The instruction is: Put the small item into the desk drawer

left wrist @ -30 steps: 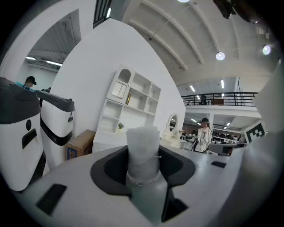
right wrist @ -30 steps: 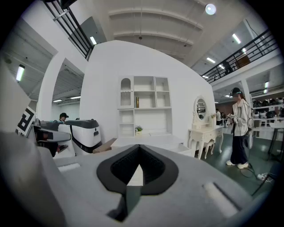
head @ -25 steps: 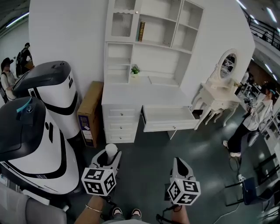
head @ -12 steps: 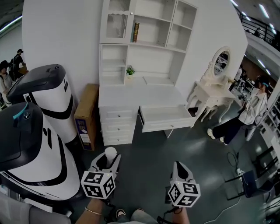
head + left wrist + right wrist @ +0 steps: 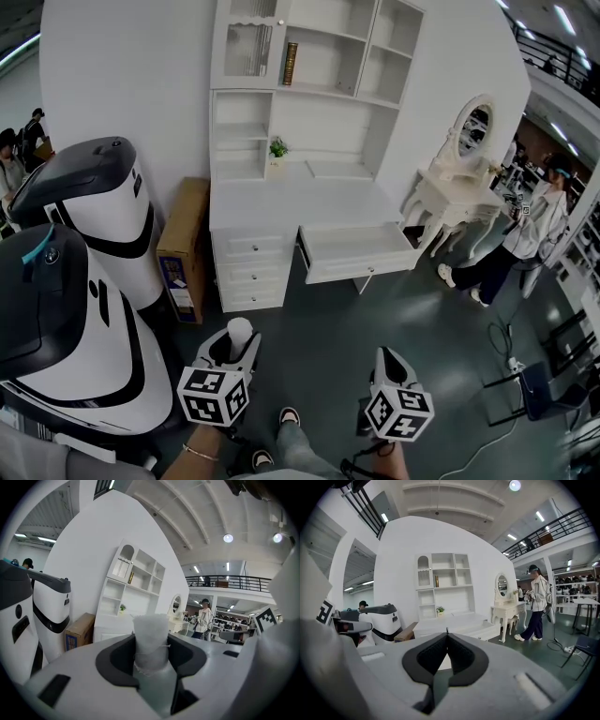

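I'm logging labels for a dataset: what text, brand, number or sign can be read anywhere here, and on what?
No text is legible.
Book spine: print too small.
Box label: blue print, too small.
Machine emblem: round, blurred.
Left cube, right cube: square marker patterns, no words.

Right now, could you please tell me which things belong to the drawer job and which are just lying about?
Job: small white frosted cylinder, gripped in left tool; open white desk drawer; shut, empty right tool.
Lying about: brown cardboard box; white dressing table with oval mirror; small green potted plant; white-and-black machines.
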Demonstrator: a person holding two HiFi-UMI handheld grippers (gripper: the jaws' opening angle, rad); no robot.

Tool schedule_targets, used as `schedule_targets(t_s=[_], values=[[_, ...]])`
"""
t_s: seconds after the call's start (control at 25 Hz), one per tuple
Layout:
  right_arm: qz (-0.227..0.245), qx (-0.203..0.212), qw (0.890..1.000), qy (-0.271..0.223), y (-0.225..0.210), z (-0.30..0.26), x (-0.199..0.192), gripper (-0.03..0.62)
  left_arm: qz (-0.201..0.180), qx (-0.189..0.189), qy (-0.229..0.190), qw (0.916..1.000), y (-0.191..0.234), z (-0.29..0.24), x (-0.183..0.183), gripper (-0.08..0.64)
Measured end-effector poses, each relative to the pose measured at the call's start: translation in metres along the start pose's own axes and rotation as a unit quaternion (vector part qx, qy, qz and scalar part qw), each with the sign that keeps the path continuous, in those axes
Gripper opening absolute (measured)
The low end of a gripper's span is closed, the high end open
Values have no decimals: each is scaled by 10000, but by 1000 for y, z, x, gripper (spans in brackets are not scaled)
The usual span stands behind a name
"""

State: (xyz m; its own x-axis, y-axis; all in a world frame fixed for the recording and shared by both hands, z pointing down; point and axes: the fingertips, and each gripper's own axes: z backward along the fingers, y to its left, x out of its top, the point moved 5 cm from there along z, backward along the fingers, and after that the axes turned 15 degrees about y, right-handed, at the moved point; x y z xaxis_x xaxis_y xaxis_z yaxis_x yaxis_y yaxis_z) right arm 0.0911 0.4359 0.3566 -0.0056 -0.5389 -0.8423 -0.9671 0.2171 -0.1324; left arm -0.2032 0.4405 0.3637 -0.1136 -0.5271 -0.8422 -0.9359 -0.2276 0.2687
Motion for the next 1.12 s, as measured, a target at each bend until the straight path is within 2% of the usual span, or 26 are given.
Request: schedule_targets(t_s=[0.16, 0.52, 0.88, 1.12], values=[[-112, 59, 9999, 84, -6, -25, 7, 3, -17, 28, 44, 10000, 8, -20, 8, 181], [-69, 293, 9992, 252, -25, -100, 54, 3, 110, 158, 120, 9997, 22, -90, 49, 181], [-95, 461, 9986, 228, -66, -172, 109, 3, 78, 251, 111, 9996, 19, -171, 100, 181], [-89, 570, 9979, 296, -90, -212, 133, 3, 107, 310, 167, 9993, 14, -214, 119, 181]])
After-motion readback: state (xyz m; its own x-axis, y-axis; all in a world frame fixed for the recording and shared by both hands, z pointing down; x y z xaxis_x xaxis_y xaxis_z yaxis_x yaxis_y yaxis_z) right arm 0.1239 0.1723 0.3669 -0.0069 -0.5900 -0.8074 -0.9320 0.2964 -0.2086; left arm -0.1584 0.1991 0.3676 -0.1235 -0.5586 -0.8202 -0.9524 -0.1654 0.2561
